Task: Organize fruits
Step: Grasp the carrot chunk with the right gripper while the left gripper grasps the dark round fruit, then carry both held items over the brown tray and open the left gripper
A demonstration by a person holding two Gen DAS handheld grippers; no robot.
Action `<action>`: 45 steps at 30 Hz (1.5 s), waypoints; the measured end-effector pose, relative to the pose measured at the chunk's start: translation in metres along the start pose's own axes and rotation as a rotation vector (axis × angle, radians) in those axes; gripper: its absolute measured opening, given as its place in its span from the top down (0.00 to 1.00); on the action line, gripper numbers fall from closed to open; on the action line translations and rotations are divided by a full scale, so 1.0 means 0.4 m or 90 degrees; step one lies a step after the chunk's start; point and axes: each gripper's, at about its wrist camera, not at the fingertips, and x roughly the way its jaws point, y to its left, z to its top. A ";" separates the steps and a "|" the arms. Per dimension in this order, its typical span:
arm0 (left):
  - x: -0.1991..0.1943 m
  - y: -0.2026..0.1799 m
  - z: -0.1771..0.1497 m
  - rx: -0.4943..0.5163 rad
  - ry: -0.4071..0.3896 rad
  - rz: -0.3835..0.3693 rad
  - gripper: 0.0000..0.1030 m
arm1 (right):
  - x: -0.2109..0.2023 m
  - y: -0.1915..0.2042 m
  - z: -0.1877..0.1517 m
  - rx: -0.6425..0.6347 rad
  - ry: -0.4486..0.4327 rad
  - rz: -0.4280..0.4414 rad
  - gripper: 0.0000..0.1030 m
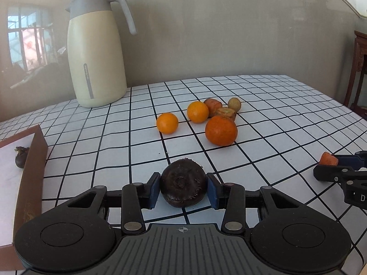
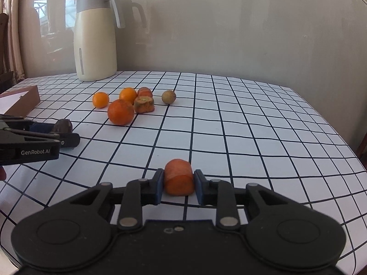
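My left gripper [image 1: 183, 189] is shut on a dark brown water chestnut [image 1: 183, 183], just above the checked tablecloth; it also shows in the right wrist view [image 2: 63, 126]. My right gripper [image 2: 179, 183] is shut on an orange carrot piece [image 2: 179, 176], seen from the left wrist view too [image 1: 328, 159]. On the cloth lie three oranges [image 1: 221, 130] [image 1: 197, 111] [image 1: 167, 123], two more carrot pieces [image 1: 226, 113] [image 1: 212, 105] and a small brownish round fruit [image 1: 234, 104]. Another water chestnut [image 1: 21, 157] lies in the brown box [image 1: 32, 160] at the left.
A cream thermos jug [image 1: 96, 52] stands at the back left of the table by the grey wall. The table's right edge [image 2: 344, 142] drops off near a dark wooden cabinet [image 1: 357, 68].
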 end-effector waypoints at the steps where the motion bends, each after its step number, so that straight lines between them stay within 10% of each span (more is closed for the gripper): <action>1: -0.005 0.000 0.000 0.000 -0.002 -0.001 0.59 | -0.002 0.000 0.000 0.001 -0.002 -0.001 0.81; 45: -0.348 0.212 0.000 -0.008 -0.122 0.072 0.59 | -0.144 0.259 0.125 -0.063 -0.132 0.106 0.81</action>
